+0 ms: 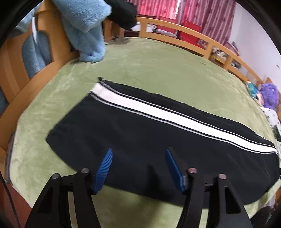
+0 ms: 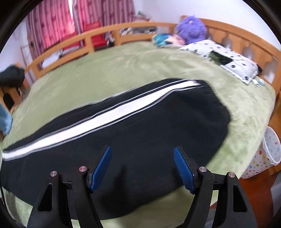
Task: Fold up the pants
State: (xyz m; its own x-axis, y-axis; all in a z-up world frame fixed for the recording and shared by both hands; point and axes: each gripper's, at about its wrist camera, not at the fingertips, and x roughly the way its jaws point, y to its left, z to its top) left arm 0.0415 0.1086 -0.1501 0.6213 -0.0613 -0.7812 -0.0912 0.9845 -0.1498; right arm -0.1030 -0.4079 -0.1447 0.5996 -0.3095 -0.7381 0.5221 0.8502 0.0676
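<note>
Black pants (image 1: 133, 133) with a white side stripe (image 1: 158, 112) lie flat across the green bed cover (image 1: 158, 66), folded lengthwise. My left gripper (image 1: 138, 154) hovers over their near edge with its blue pads (image 1: 105, 166) apart and nothing between them. In the right wrist view the same pants (image 2: 140, 133) stretch from lower left to upper right, the waistband end at the upper right. My right gripper (image 2: 142, 152) hangs above the near edge, its pads (image 2: 182, 168) spread wide and empty. The right view is blurred.
A light blue fleece (image 1: 87, 31) and a dark garment (image 1: 123, 14) hang over the wooden bed rail (image 1: 193, 40) at the far left. A spotted pillow (image 2: 226, 57), a purple plush toy (image 2: 191, 28) and a star-print bin (image 2: 263, 157) sit to the right.
</note>
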